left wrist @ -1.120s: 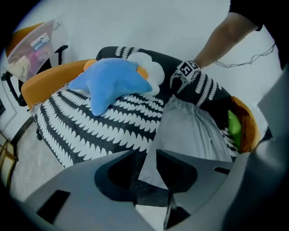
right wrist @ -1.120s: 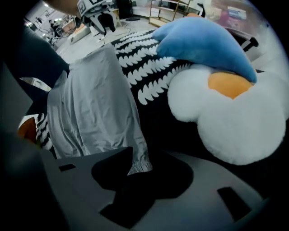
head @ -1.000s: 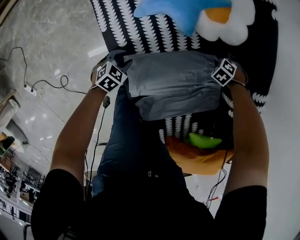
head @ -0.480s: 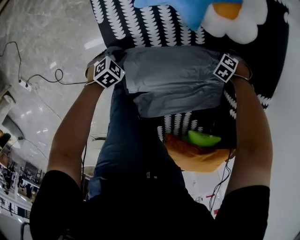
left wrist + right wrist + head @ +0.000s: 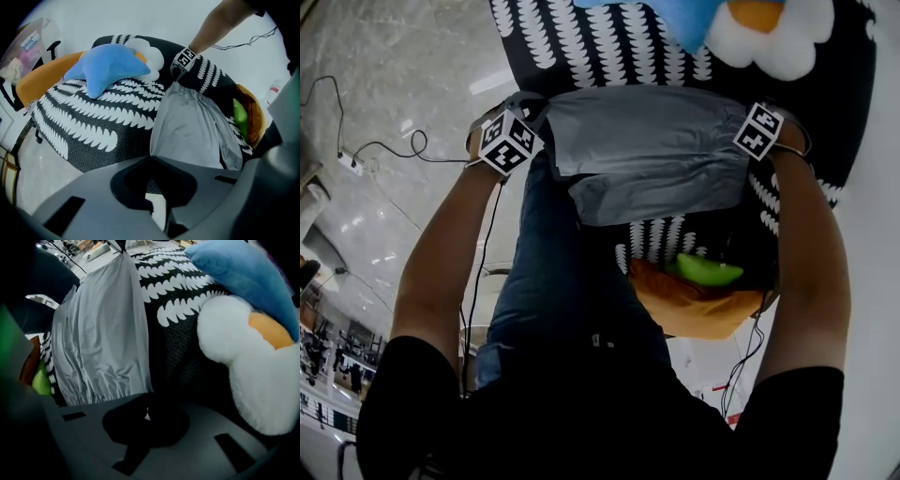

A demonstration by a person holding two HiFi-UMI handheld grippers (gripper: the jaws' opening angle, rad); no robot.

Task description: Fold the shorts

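Shorts [image 5: 647, 155] clamped: left tongs [image 5: 151, 161], right tongs [image 5: 146, 401] (just closed, open earlier).

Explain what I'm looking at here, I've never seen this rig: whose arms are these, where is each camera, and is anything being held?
There is no robot here. A person holds a two-jaw gripper in each hand, and the cubes with square markers are part of the grippers. The head view looks down from the person's head, with the left gripper at its left and the right gripper at its right. The other two views ride on the grippers and look along their jaws. Gray shorts lie spread on a black cover with white leaf print. Beyond them sit a blue star pillow and a fried-egg pillow. Nearer the person is an orange cushion with something green on it. Both pairs of jaws have just closed, each on a far corner of the shorts.
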